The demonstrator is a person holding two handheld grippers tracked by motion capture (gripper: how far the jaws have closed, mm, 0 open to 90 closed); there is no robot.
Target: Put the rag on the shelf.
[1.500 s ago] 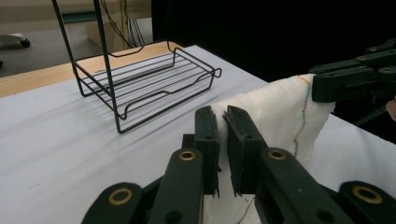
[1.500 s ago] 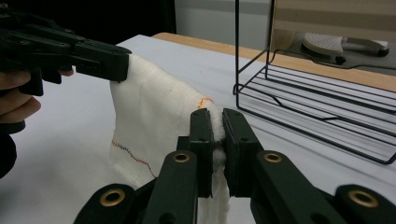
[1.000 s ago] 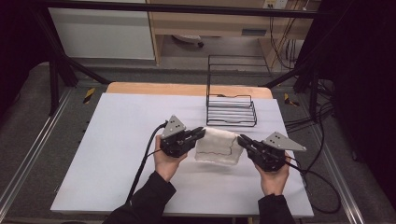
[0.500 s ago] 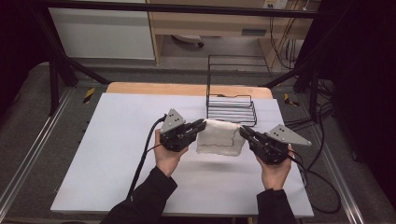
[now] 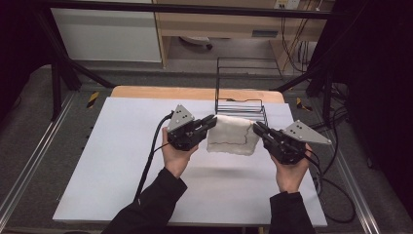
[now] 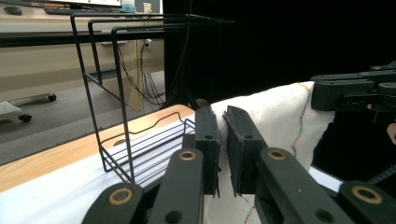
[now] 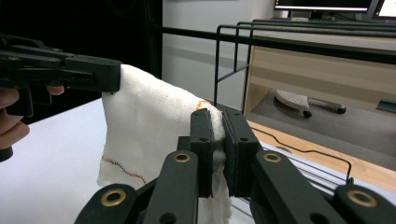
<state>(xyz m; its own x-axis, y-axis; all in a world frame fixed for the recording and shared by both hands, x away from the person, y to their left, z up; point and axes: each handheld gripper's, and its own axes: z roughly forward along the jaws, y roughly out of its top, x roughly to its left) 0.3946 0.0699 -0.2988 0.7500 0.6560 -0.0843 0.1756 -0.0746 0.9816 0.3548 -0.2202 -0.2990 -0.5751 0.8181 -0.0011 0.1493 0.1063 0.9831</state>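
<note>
White cloth (image 5: 233, 136) hangs clear above the worktop (image 5: 117, 161), just in front of wire rack (image 5: 241, 85). Left gripper (image 5: 210, 121) and right gripper (image 5: 257, 127): jaws clamped on its top corners.

Even overhead light on the white table sheet (image 5: 122, 161), no glare; surroundings dark. Soft shadow under the cloth (image 5: 233, 135). High view slightly soft, low detail. Gripper views: near jaws a bit blurred, black background in left, brighter backdrop in right.
</note>
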